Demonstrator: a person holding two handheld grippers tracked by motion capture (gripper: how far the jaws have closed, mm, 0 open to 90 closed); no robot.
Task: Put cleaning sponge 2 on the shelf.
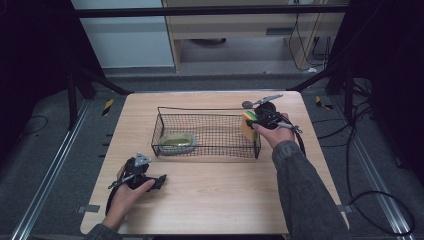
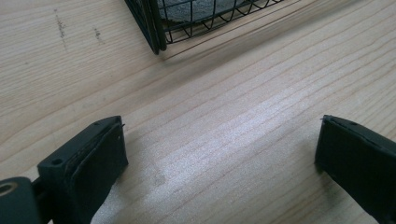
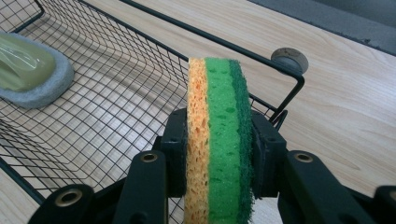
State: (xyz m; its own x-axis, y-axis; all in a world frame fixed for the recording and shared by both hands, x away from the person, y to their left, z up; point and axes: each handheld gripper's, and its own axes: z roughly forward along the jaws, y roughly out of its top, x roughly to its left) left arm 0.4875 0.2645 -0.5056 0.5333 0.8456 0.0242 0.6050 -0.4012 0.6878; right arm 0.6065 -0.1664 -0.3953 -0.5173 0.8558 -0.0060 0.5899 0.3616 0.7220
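Wooden table (image 1: 215, 195): right gripper (image 3: 217, 144) clamped on sponge (image 3: 218, 140), left gripper (image 2: 219, 154) apart.

Even overhead light brightens the worktop (image 1: 210, 190) while the surroundings beyond its edges fall dark. A pale sheen glares on the worktop between the jaws; the nearest jaws look soft.
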